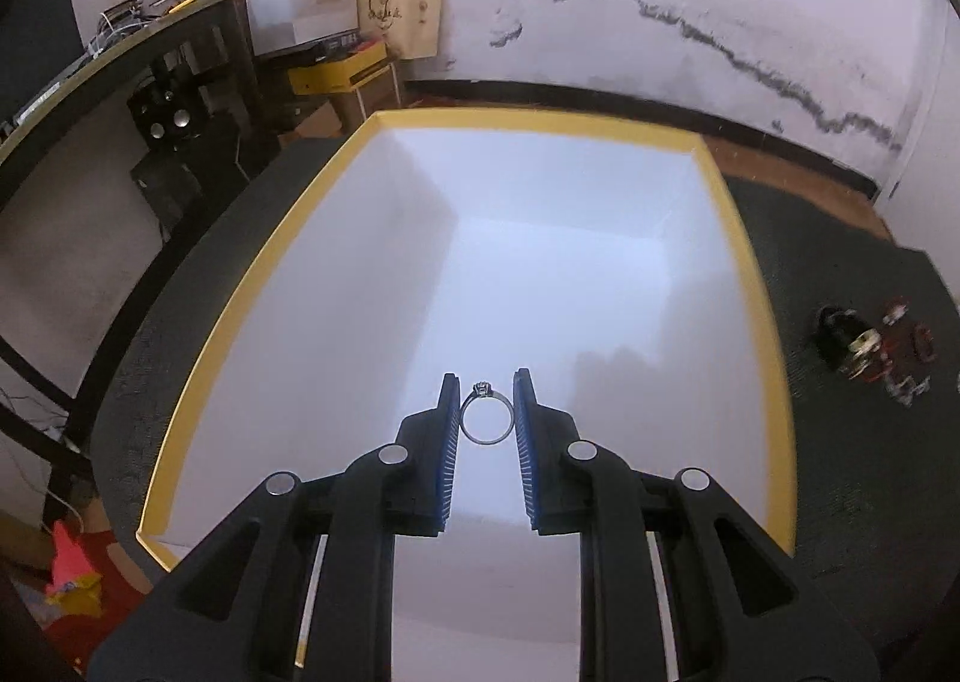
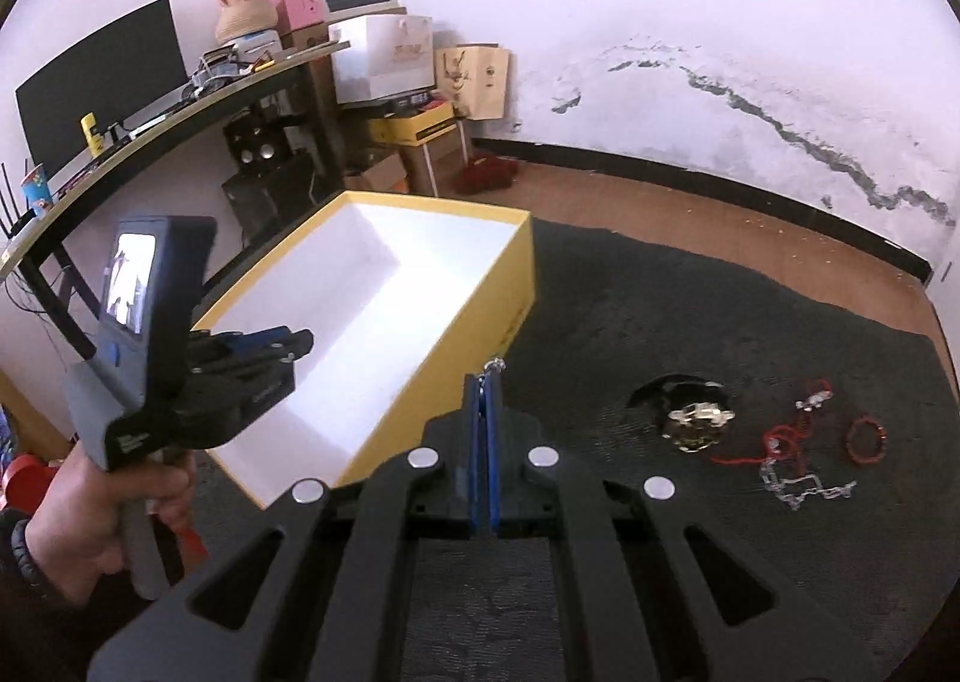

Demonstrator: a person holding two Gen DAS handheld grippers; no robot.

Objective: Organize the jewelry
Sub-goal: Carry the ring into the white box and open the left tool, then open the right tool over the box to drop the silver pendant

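- The left gripper (image 1: pixel 487 403) pinched a silver ring (image 1: pixel 486 419) between its blue pads, the ring's small stone pointing away from the camera.
- It hung above the open yellow box (image 1: pixel 741 238), whose white inside showed beneath the ring.
- The right gripper (image 2: pixel 485 382) had its pads pressed together on a small silvery piece (image 2: pixel 495 364) that stuck out past the tips; it was too small to tell what kind of jewelry it was.
- That gripper sat just beside the box's yellow outer wall, over the dark mat (image 2: pixel 720 310).
- In the right wrist view, a hand (image 2: pixel 90 508) held the left gripper's handle over the near corner of the box.
- More jewelry lay on the mat well apart from the box: a gold brooch-like piece (image 2: pixel 699 421), a red cord (image 2: pixel 780 439), a red bracelet (image 2: pixel 867 438) and a silver chain (image 2: pixel 801 489).
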